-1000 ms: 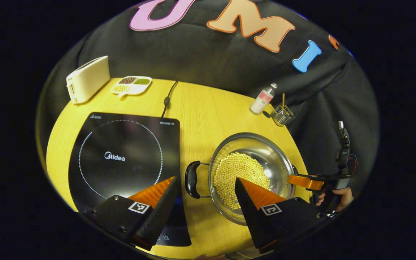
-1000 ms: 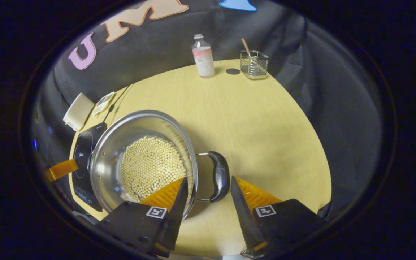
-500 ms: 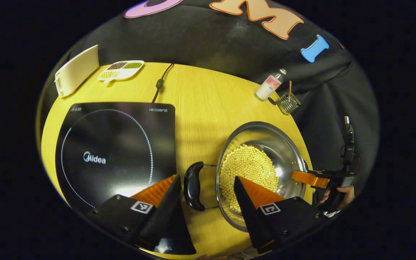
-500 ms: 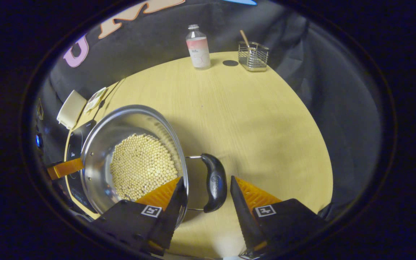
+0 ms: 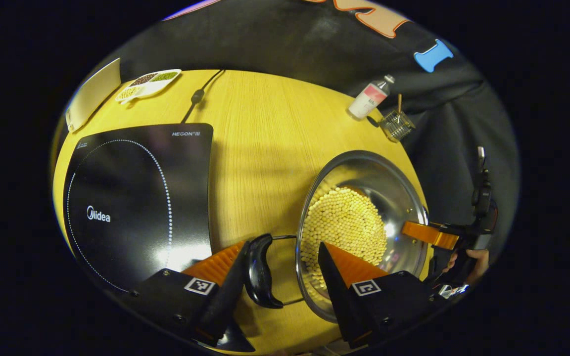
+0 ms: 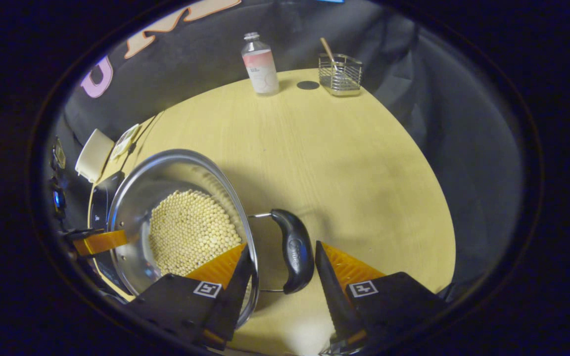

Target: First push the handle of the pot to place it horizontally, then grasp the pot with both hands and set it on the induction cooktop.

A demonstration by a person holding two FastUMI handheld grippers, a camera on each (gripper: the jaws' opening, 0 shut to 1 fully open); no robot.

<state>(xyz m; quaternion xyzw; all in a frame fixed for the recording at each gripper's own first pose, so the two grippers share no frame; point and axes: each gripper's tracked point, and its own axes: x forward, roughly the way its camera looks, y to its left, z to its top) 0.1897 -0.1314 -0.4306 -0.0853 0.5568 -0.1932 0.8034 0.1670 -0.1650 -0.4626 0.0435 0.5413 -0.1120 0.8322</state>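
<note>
The left gripper [image 5: 281,269] is wide open around the pot's left handle [image 5: 260,272], closing on nothing. The right gripper [image 6: 280,269] is equally open around the right handle [image 6: 295,257]. The pot [image 5: 364,232] of beans sits on the table at 3 o'clock from the induction cooktop [image 5: 136,198]. Uneven closing may tilt it, probably spilling beans.

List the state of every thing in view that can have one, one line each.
pot: uncovered, holding pale beads, on the table beside the cooktop.
left handle: between the left tool's open fingers.
right handle: between the right tool's open fingers.
induction cooktop: bare.
bottle: upright, capped.
</note>
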